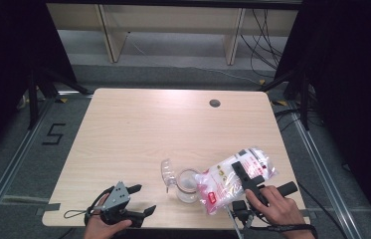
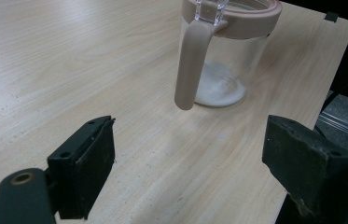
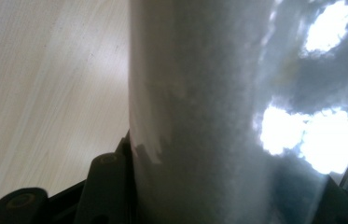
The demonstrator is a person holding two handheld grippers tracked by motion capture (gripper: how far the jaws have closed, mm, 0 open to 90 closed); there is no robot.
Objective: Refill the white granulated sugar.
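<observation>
My right gripper is clamped on the clear bag of white powder, jaws half closed around its bulk. The bag tilts down to my left, its lower end at the rim of the clear jar, near the table's front edge. My left gripper rests wide open and empty, near the jar.

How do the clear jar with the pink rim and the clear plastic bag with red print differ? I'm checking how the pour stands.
The clear jar with the pink rim stands upright on the wooden table; the clear plastic bag with red print is tilted toward it, clamped by the right gripper. The jar is rigid, the bag crinkled and soft. The jar holds a little white powder at its bottom. Both are see-through.
</observation>
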